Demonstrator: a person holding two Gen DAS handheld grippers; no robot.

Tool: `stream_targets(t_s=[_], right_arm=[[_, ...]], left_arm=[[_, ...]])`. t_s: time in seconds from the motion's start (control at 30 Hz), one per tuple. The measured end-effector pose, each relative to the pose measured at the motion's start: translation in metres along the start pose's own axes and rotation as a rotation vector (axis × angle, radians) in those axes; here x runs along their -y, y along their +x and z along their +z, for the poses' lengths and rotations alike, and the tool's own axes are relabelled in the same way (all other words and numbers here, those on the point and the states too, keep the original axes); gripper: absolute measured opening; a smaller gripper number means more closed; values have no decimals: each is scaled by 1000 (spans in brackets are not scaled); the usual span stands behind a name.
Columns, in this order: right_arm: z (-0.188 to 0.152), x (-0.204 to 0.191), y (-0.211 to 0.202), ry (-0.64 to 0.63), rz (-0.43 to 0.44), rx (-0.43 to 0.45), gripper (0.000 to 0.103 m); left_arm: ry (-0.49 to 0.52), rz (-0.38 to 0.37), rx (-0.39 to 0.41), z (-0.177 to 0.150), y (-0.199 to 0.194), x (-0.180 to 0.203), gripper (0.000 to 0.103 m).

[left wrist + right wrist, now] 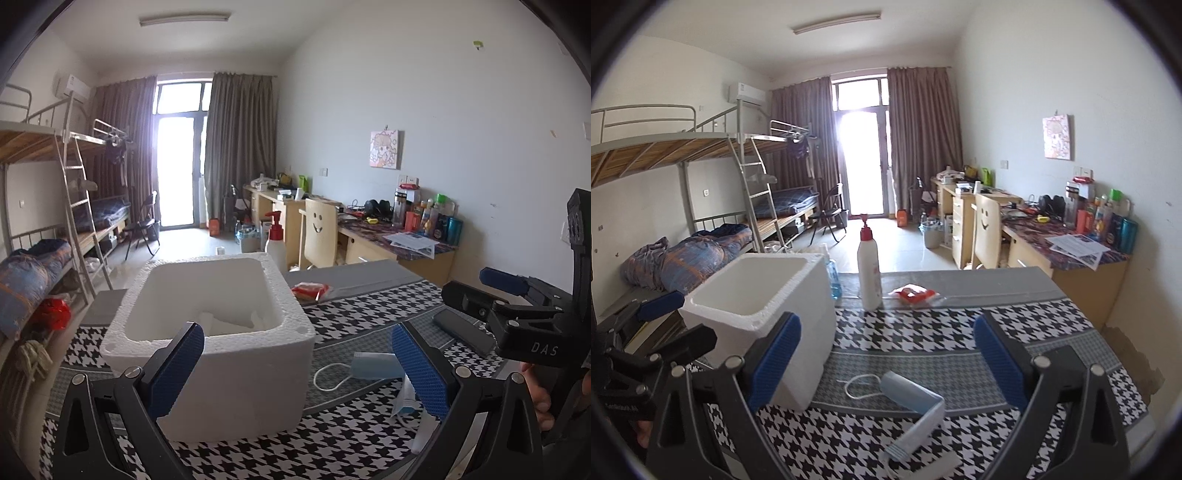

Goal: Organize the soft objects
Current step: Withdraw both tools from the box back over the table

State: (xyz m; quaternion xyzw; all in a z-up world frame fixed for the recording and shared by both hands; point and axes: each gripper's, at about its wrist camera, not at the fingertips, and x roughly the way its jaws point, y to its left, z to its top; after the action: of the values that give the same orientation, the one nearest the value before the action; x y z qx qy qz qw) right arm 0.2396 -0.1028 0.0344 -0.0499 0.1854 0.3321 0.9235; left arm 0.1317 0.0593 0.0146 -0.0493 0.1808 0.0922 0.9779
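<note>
- The left gripper (295, 369) has its jaws spread wide and grasping nothing; its left blue pad (176, 369) hangs in front of the near wall of the foam box (236, 376), its right one over the face mask (373, 365).
- The right gripper (886, 358) is likewise released, jaws wide apart and empty, with the face mask (908, 391) lying on the tabletop (923, 332) between and just beyond them.
- The face mask is pale blue, partly folded over itself, its white ear loop (858, 386) trailing towards the foam box (764, 295); it lies just beside the box, outside it.
- The foam box is white and open-topped (no lid on it); in the left wrist view some white pieces (225, 323) lie on its floor, but what they are I cannot tell.
- Beyond the mask, a white pump bottle (868, 269) with a red top stands upright, and a small red-and-white packet (914, 293) lies flat near it.
- A dark flat object (463, 330) lies on the tabletop under the right gripper in the left wrist view.
- The tabletop wears a black-and-white houndstooth cloth with grey bands.
</note>
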Motion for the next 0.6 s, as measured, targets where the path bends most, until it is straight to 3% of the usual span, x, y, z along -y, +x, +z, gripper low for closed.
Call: stream_targets(t_s=[0.6], right_arm=[[-27, 22, -24, 19, -72, -11, 97]], left_arm=[[25, -71, -17, -7, 6, 27, 102]])
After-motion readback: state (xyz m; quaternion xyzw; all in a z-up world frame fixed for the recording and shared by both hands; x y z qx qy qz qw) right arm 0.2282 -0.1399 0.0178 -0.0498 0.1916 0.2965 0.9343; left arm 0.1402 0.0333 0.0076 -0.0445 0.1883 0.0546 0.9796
